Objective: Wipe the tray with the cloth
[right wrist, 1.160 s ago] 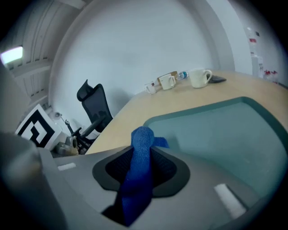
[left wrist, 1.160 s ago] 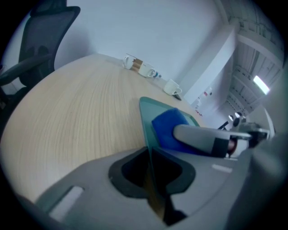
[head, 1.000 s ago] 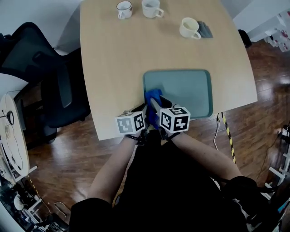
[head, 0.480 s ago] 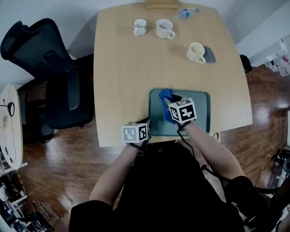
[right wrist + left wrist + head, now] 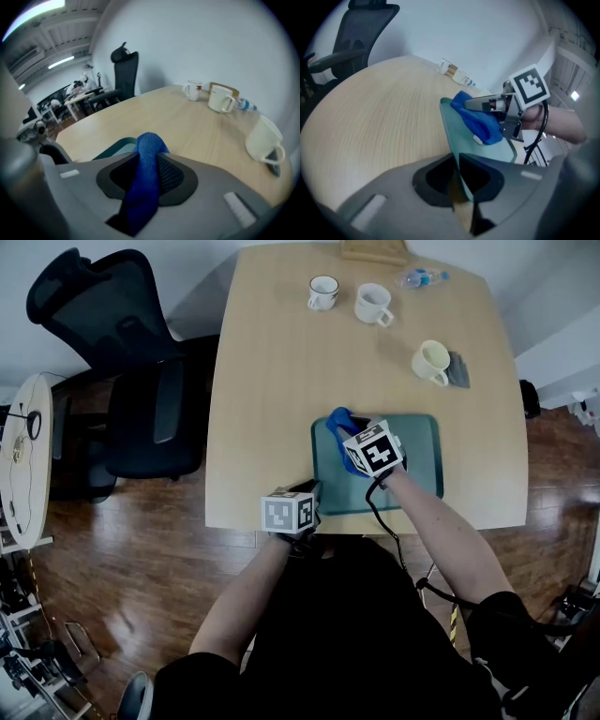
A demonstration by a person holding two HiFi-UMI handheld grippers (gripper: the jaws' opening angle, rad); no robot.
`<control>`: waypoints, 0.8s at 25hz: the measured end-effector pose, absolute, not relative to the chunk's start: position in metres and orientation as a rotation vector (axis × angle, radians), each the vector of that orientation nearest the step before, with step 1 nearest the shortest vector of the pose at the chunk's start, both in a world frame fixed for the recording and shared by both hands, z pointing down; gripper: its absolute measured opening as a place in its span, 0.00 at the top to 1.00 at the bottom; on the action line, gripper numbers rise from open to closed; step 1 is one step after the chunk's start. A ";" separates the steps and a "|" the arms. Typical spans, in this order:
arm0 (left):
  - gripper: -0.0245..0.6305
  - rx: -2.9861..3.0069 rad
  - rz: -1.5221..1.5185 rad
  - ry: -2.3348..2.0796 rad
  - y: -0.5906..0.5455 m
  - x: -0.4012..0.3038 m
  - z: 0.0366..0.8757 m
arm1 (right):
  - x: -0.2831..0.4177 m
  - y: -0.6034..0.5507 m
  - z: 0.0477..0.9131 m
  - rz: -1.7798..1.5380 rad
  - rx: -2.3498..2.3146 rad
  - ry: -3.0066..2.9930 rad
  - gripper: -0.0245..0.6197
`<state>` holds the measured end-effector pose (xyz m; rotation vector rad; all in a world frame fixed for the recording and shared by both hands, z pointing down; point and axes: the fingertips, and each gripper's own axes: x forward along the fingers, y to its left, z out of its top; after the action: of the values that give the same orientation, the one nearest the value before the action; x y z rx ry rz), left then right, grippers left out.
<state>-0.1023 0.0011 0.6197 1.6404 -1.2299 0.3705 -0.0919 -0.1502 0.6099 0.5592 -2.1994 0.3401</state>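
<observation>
1. Right gripper (image 5: 343, 430) has slid away from the left gripper (image 5: 313, 489) since the earlier frame. They were side by side at the tray's near left corner. Now the right one is further in over the tray (image 5: 417, 460) and has dragged the cloth (image 5: 337, 418) along. The left one hasn't budged.
2. Head view: left gripper sits at the tray's near left corner, right by the table (image 5: 272, 381) edge. The right gripper reaches over the tray's left part, with the blue cloth bunched at its tip near the far left corner, down on the tray.
3. Left gripper view: jaws are narrow, with the tray's thin rim pinched between them. They've just been easing open a touch, but the tips look to be touching the rim. The cloth and the right gripper are ahead, further along the tray, well apart from these jaws.
4. Right gripper view: jaws are clamped on the cloth, kept a bit apart by the thick fold. It runs up between the pads and pokes out past the tips. A bit of tray shows just beyond, and the mugs (image 5: 220, 101) are far off on the table.
</observation>
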 end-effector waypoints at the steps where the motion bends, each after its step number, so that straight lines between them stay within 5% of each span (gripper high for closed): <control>1: 0.90 1.638 0.370 -1.240 0.001 -0.104 0.620 | -0.098 -0.146 0.607 0.251 0.479 -2.205 0.79; 20: 0.90 1.595 0.389 -1.357 0.003 -0.114 0.618 | -0.050 0.068 0.599 -0.499 -0.547 -2.227 0.79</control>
<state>-0.1138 0.0028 0.6181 1.5946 -1.3574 0.3888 -0.0498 0.0677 0.5989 -0.5475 -2.2266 -0.4991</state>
